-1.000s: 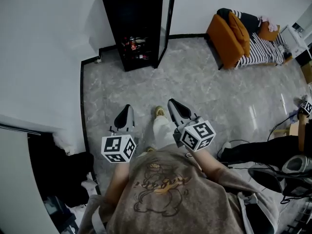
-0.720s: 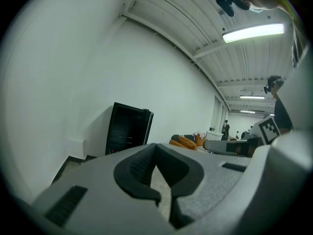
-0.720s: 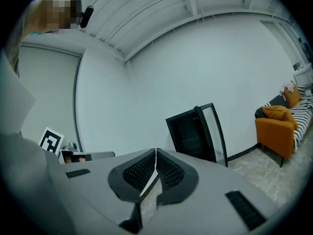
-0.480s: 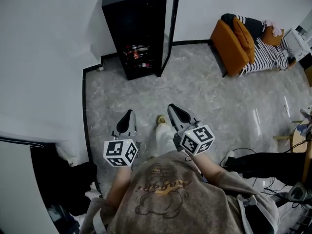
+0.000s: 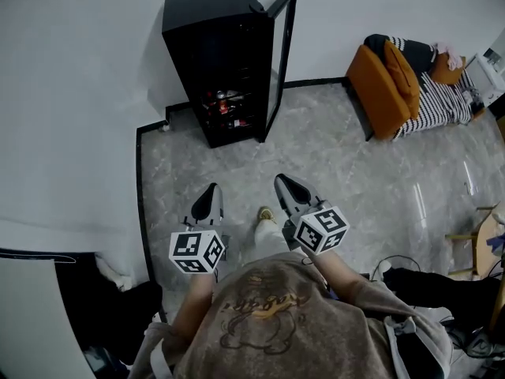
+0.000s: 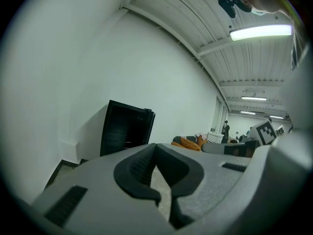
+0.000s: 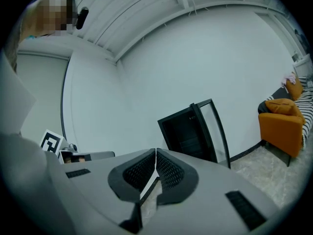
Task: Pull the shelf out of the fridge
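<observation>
Upper centre of the head view: tall black fridge (image 5: 213, 46), glass door (image 5: 281, 61) swung open, shelves (image 5: 227, 105) dim inside, which one to pull unclear | lower centre: left gripper (image 5: 210, 189) and right gripper (image 5: 282, 181) both closed, empty, well apart from the fridge | step, judged: approach | next: close in, part jaws, take a shelf's front edge

Fridge (image 5: 227, 58) interior dark (shelves (image 6: 121, 141) barely traceable), items (image 5: 225, 101) low inside it too small to identify.
</observation>
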The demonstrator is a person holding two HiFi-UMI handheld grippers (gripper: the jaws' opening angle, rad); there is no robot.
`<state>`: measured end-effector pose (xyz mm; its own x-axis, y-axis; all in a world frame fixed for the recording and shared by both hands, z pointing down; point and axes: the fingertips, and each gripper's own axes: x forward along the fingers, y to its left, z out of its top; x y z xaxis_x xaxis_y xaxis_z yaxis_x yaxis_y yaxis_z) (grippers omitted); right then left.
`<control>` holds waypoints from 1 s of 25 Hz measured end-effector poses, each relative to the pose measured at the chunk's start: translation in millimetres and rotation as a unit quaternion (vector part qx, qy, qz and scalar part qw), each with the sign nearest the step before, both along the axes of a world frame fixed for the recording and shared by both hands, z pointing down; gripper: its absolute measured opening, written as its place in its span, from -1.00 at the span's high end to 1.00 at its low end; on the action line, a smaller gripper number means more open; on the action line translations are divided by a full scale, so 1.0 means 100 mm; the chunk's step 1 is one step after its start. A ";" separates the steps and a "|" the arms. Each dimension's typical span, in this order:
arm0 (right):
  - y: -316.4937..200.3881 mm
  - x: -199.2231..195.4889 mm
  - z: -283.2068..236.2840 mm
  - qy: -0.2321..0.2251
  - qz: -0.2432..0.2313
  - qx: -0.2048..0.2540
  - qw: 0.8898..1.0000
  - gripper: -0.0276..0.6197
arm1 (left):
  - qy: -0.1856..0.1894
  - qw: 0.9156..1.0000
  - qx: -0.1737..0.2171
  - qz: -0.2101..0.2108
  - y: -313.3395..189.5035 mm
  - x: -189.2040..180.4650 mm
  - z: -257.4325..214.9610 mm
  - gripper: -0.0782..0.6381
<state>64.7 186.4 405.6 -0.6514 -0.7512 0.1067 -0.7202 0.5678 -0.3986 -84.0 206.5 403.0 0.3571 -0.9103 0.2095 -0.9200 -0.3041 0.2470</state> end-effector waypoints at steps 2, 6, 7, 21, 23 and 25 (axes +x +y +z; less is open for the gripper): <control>-0.18 0.00 -0.02 0.000 -0.001 -0.003 1.000 0.84 | 0.003 1.000 0.001 0.002 -0.18 0.00 -0.03 0.76; -0.51 0.02 -0.03 0.000 -0.003 -0.012 1.000 0.84 | 0.009 1.000 -0.002 0.001 -0.53 0.03 -0.05 0.76; -0.60 0.04 -0.04 -0.002 -0.002 -0.014 1.000 0.84 | 0.010 1.000 -0.004 0.001 -0.61 0.04 -0.06 0.76; -1.69 0.15 -0.09 -0.023 -0.024 -0.026 0.999 0.84 | 0.009 1.000 -0.017 -0.020 -1.65 0.19 -0.08 0.76; -1.81 0.18 -0.09 -0.027 -0.026 -0.027 0.999 0.84 | 0.009 1.000 -0.017 -0.025 -1.76 0.20 -0.08 0.76; -1.89 0.22 -0.08 -0.029 -0.029 -0.028 0.999 0.84 | 0.009 0.999 -0.015 -0.030 -1.85 0.22 -0.08 0.76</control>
<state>86.5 -2.8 397.7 -0.7004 -0.7054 0.1087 -0.6609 0.5835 -0.4719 -62.3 21.8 394.7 0.3057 -0.9235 0.2318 -0.9319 -0.2403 0.2717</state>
